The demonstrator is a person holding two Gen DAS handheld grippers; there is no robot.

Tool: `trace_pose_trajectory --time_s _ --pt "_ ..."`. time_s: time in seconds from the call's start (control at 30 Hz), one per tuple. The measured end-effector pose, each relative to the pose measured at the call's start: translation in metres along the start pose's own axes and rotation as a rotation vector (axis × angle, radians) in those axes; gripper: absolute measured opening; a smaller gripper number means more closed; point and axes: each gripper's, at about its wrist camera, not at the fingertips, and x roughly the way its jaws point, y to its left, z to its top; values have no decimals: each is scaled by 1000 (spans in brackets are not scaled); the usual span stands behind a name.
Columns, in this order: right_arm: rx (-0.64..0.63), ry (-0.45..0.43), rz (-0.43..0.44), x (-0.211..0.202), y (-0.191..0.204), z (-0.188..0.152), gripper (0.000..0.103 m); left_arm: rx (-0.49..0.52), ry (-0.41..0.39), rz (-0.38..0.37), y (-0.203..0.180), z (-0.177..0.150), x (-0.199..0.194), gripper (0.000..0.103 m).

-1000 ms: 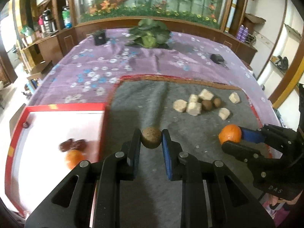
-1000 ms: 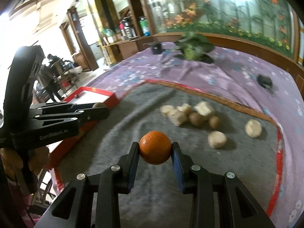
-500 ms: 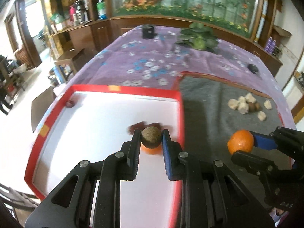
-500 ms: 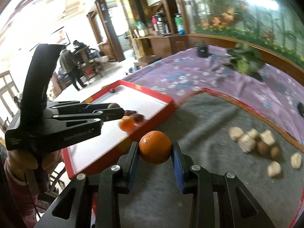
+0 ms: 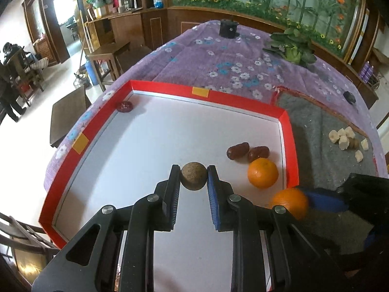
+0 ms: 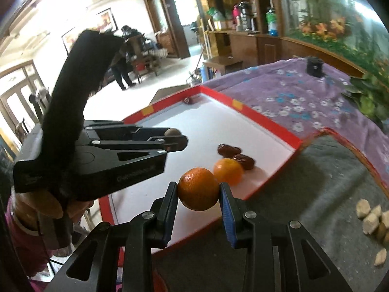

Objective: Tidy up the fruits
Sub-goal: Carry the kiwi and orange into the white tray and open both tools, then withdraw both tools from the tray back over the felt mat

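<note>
My left gripper (image 5: 193,175) is shut on a small round brown fruit (image 5: 193,176) and holds it above the white floor of the red-rimmed tray (image 5: 233,99). My right gripper (image 6: 198,189) is shut on an orange (image 6: 198,188) and holds it over the tray's near edge (image 6: 272,177); it shows in the left wrist view (image 5: 289,203) at the tray's right corner. In the tray lie another orange (image 5: 262,173), two red dates (image 5: 248,151) beside it, and one date (image 5: 124,106) in the far left corner.
A grey felt mat (image 5: 321,131) lies right of the tray with several pale fruit pieces and small brown fruits (image 5: 346,138). A purple flowered cloth (image 5: 218,58) covers the table; a black cup (image 5: 228,28) and a leafy plant (image 5: 295,48) stand at the far end.
Both grippers have swung left from the grey mat to the tray, each still holding its fruit. The right gripper's orange has come close to the tray's right corner.
</note>
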Motion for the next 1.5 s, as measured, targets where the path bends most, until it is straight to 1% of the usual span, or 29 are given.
trace_pose_trajectory --time_s 0.2,0.37,0.43,0.47,0.5,0.53,0.57,0.73,0.83,0.93,1.07,1.2,1.33,1.5 --pt "-3 38 -32 18 -2 0 33 -7 16 6 -2 0 6 21" --pt "6 27 -20 24 -5 2 33 -17 30 5 0 0 8 21" --pt "-4 24 -24 23 -2 0 34 -14 36 8 -1 -1 9 26" --pt "-4 20 -18 22 -2 -1 36 -14 38 10 -1 -1 9 35" --pt "0 15 -3 21 -2 -1 40 -16 36 8 -1 -1 9 44" --pt "4 10 5 19 -2 -1 43 -18 31 5 -1 -1 8 47" --pt "5 6 6 18 -2 -2 44 -22 25 4 0 -1 6 48" --pt "27 -19 9 2 -4 -6 44 -19 10 28 -3 0 -1 48" --pt "49 -49 6 -16 -11 -11 44 -17 -8 13 -9 1 -8 48" --pt "72 -61 -10 -27 -21 -16 45 -2 -35 10 -21 4 -15 48" --pt "122 -94 -32 -43 -36 -22 45 20 -43 -11 -38 5 -19 48" --pt "158 -126 -61 -56 -45 -27 46 41 -52 -16 -54 5 -23 49" --pt "163 -137 -88 -64 -48 -30 46 51 -64 -15 -64 5 -27 48" --pt "183 -145 -95 -72 -54 -37 48 66 -64 -22 -73 3 -28 49"
